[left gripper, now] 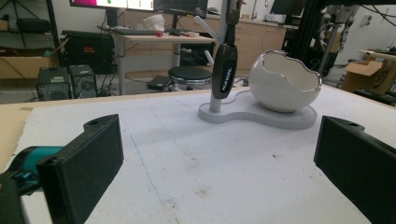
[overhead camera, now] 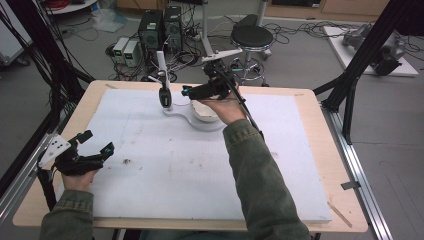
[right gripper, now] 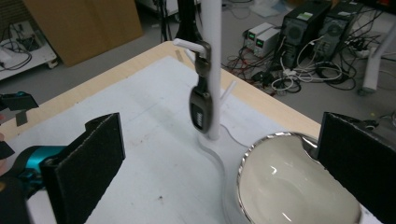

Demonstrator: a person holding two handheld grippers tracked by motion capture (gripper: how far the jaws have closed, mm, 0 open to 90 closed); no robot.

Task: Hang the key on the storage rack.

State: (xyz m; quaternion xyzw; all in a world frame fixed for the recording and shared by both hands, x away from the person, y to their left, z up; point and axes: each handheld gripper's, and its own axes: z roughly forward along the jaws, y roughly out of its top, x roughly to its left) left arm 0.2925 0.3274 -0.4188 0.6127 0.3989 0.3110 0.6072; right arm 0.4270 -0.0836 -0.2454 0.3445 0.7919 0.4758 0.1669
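Note:
A white stand (overhead camera: 182, 116) rests at the back of the white mat, and its upright post (overhead camera: 162, 62) has small pegs. From one peg hangs a black key fob (overhead camera: 164, 96) (left gripper: 224, 70) (right gripper: 201, 109). A white egg-shaped bowl (overhead camera: 205, 111) (left gripper: 282, 81) (right gripper: 289, 186) with a jagged shiny rim sits on the stand's base. My right gripper (overhead camera: 196, 86) (right gripper: 224, 163) hovers open just over the bowl, facing the post, with nothing between its jaws. My left gripper (overhead camera: 98, 142) (left gripper: 222, 163) is open and empty, low over the mat's front left.
The mat (overhead camera: 200, 165) covers most of a wooden table (overhead camera: 310, 95). Behind the table are a black stool (overhead camera: 251, 37), computer towers (overhead camera: 160, 27) and loose cables. Black frame struts (overhead camera: 360, 60) rise at the right and left sides.

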